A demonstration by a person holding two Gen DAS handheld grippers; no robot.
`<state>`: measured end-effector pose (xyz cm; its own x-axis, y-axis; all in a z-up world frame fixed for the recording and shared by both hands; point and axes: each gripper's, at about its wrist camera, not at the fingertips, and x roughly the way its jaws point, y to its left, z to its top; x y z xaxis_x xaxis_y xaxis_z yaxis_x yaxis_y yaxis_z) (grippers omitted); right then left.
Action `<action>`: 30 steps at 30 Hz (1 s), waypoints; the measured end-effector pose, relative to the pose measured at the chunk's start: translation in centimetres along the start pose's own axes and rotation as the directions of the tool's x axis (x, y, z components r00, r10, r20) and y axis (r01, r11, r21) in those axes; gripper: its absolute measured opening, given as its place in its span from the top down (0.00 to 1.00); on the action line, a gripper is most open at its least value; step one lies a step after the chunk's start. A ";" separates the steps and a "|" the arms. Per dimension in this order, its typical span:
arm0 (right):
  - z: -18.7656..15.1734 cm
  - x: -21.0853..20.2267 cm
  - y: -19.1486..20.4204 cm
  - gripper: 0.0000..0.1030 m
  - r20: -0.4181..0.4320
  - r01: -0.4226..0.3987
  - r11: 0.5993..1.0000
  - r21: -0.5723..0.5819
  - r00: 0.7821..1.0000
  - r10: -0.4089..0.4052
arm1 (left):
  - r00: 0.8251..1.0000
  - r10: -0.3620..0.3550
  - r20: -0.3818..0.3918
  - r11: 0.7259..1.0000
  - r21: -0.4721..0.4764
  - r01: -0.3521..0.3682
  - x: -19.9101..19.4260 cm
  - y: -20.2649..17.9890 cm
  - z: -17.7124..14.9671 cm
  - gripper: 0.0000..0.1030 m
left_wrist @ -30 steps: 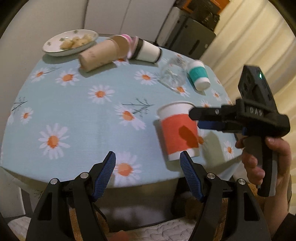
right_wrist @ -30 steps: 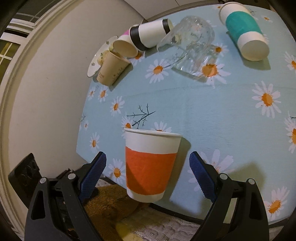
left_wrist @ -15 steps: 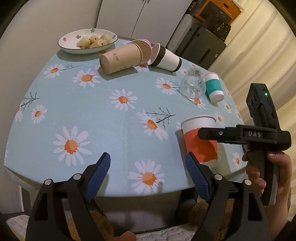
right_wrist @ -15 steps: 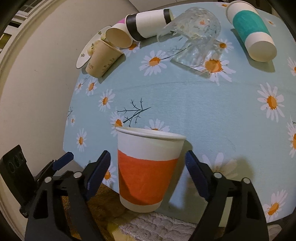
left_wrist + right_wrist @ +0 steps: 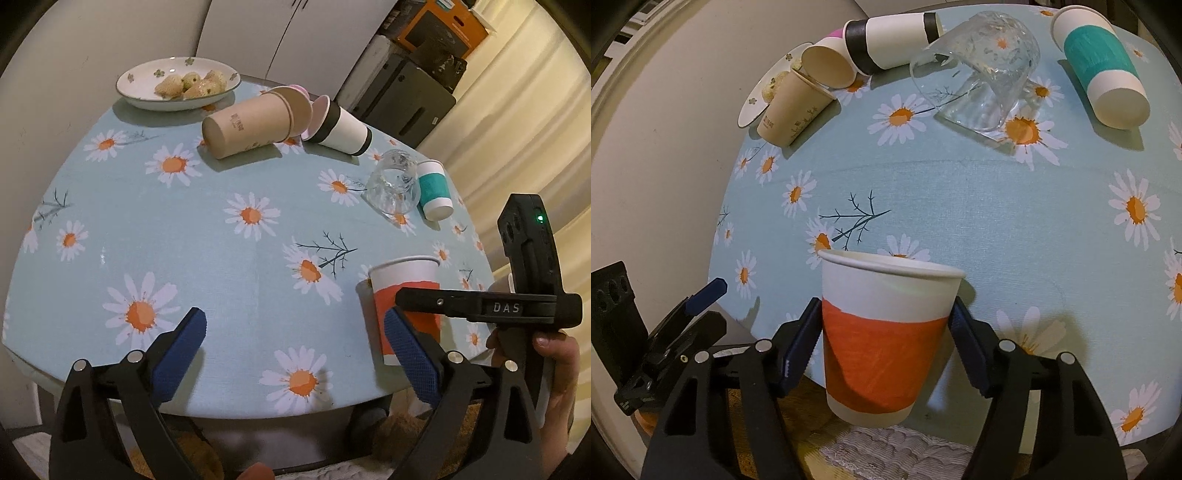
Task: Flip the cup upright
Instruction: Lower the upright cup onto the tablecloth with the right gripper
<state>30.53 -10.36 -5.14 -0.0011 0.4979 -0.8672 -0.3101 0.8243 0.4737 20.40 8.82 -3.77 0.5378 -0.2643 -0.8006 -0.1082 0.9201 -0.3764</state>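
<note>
An orange-and-white paper cup (image 5: 886, 339) stands upright near the table's front edge; it also shows in the left wrist view (image 5: 406, 306). My right gripper (image 5: 884, 343) has its blue pads against both sides of the cup, shut on it. In the left wrist view the right gripper's body (image 5: 487, 306) crosses in front of the cup. My left gripper (image 5: 291, 350) is open and empty over the table's front edge, left of the cup.
On the daisy tablecloth (image 5: 184, 229) lie a brown paper cup (image 5: 251, 125), a black-and-white cup (image 5: 340, 127), a glass mug (image 5: 393, 186) and a teal-and-white cup (image 5: 434, 190), all on their sides. A plate of food (image 5: 177, 83) sits at the back left.
My right gripper's jaws have closed in from wide open onto the orange cup. My left gripper has drawn back and shifted left, staying open.
</note>
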 end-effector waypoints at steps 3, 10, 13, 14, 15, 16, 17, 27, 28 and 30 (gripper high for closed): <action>-0.1 -0.5 0.5 0.34 0.029 -0.006 1.000 -0.023 1.000 0.007 | 1.000 -0.008 0.006 1.000 -0.015 0.008 0.2 0.4 -0.4 0.06; -1.0 -2.6 2.1 0.34 0.166 0.046 0.995 -0.092 0.986 -0.030 | 0.998 -0.044 0.053 0.999 -0.015 0.045 -0.6 0.4 -0.9 0.07; -1.5 -3.0 2.3 0.34 0.208 0.045 0.994 -0.099 0.978 -0.024 | 0.994 -0.078 0.074 0.997 -0.018 0.080 -1.2 0.4 -1.1 0.07; -1.7 -3.1 2.4 0.34 0.228 0.045 0.994 -0.103 0.973 -0.021 | 0.992 -0.096 0.085 0.995 -0.021 0.098 -1.5 0.5 -1.2 0.06; -1.9 -3.4 2.5 0.34 0.262 0.046 0.993 -0.108 0.965 -0.016 | 0.990 -0.106 0.093 0.994 -0.022 0.109 -1.8 0.6 -1.2 0.06; -2.2 -3.7 2.6 0.34 0.292 0.050 0.992 -0.114 0.956 -0.015 | 0.988 -0.113 0.103 0.993 -0.021 0.116 -2.0 0.6 -1.3 0.06; -2.6 -3.9 2.7 0.34 0.330 0.061 0.991 -0.122 0.944 -0.017 | 0.986 -0.117 0.117 0.993 -0.019 0.120 -2.4 0.6 -1.4 0.06; -6.9 -4.7 4.2 0.34 0.653 0.188 0.970 -0.155 0.756 -0.042 | 0.976 -0.050 0.212 0.999 0.003 0.051 -4.5 0.8 -1.6 0.06; -7.4 -4.5 4.5 0.34 0.679 0.215 0.962 -0.166 0.733 -0.046 | 0.976 -0.044 0.215 0.999 0.011 0.042 -4.6 0.7 -1.7 0.06; -8.7 -4.0 5.4 0.34 0.732 0.301 0.937 -0.179 0.677 -0.078 | 0.976 -0.034 0.215 0.999 0.017 0.031 -4.5 0.6 -1.7 0.06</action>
<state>20.60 -10.18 -0.46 0.7189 0.4702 -0.5119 -0.4608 0.8738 0.1554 16.48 10.10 -1.19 0.7081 -0.2274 -0.6685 -0.0768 0.9163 -0.3931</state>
